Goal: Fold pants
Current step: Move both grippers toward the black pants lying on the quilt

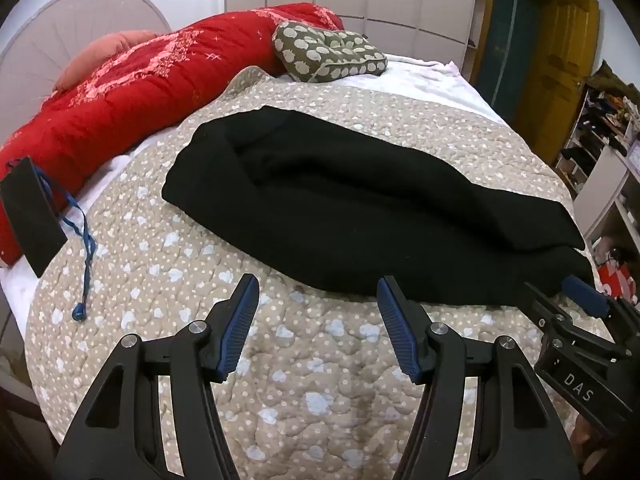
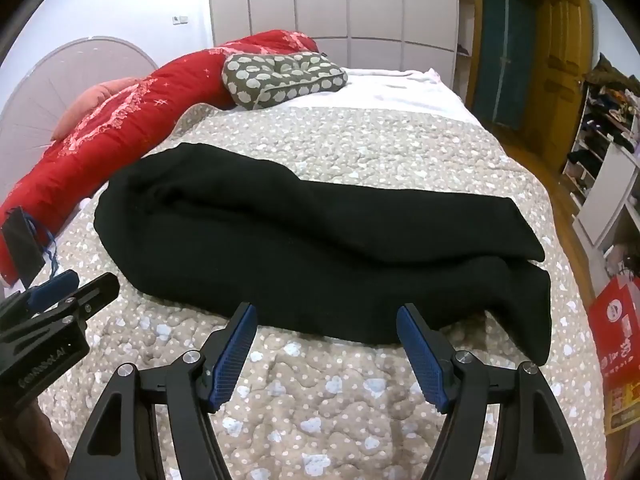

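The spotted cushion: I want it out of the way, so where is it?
In both views the spotted cushion lies at the bed's far end, against the red quilt, beyond the black pants.

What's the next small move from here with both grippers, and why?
Probably ease the right gripper forward onto the cuff end of the black pants and close there. The pants already lie folded lengthwise, leg on leg, across the quilt, and both the right and the left gripper stand open, holding nothing, just short of the near edge.
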`<state>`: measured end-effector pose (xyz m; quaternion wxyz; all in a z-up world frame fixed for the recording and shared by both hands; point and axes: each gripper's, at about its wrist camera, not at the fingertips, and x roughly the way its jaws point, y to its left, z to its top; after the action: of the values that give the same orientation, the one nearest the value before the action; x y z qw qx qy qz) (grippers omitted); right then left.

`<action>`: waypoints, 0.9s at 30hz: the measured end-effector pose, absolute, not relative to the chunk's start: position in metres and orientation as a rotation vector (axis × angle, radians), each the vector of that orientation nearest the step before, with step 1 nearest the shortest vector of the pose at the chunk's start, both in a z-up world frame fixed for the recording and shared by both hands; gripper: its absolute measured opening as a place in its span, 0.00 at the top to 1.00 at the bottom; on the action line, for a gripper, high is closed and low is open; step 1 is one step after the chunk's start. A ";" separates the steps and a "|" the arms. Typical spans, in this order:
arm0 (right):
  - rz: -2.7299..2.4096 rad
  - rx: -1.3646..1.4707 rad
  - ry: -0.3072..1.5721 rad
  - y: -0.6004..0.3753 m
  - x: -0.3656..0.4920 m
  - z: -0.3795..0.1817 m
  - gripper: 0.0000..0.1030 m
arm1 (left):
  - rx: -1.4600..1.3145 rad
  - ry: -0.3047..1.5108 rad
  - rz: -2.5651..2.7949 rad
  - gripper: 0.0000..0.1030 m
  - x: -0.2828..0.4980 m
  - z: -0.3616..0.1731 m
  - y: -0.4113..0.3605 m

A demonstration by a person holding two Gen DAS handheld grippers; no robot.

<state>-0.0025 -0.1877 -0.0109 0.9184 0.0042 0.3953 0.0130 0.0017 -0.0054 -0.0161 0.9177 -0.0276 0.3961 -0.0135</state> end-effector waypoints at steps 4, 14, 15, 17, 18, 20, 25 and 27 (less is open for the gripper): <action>0.021 0.007 0.820 -0.189 0.003 -0.012 0.31 | -0.059 0.831 -0.023 0.40 0.004 -0.020 -0.005; 0.022 0.006 0.826 -0.190 0.005 -0.020 0.31 | -0.095 0.849 -0.011 0.40 0.008 -0.026 0.003; 0.022 0.006 0.828 -0.190 0.006 -0.021 0.31 | -0.100 0.854 -0.009 0.40 0.009 -0.027 0.004; 0.022 0.002 0.836 -0.190 0.007 -0.022 0.31 | -0.109 0.863 -0.005 0.40 0.010 -0.029 0.007; 0.024 0.003 0.836 -0.190 0.007 -0.023 0.31 | -0.111 0.864 -0.002 0.40 0.010 -0.029 0.008; 0.026 0.007 0.836 -0.190 0.007 -0.025 0.31 | -0.117 0.866 0.003 0.40 0.011 -0.030 0.009; 0.026 0.003 0.815 -0.189 0.009 -0.026 0.31 | -0.123 0.865 0.013 0.40 0.014 -0.029 0.013; 0.027 0.003 0.813 -0.187 0.011 -0.027 0.31 | -0.123 0.868 0.020 0.40 0.015 -0.029 0.014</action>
<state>0.0109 -0.1873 -0.0271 0.9184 0.0014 0.3955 0.0131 0.0154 0.0143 -0.0292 0.9054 -0.0598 0.4202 0.0098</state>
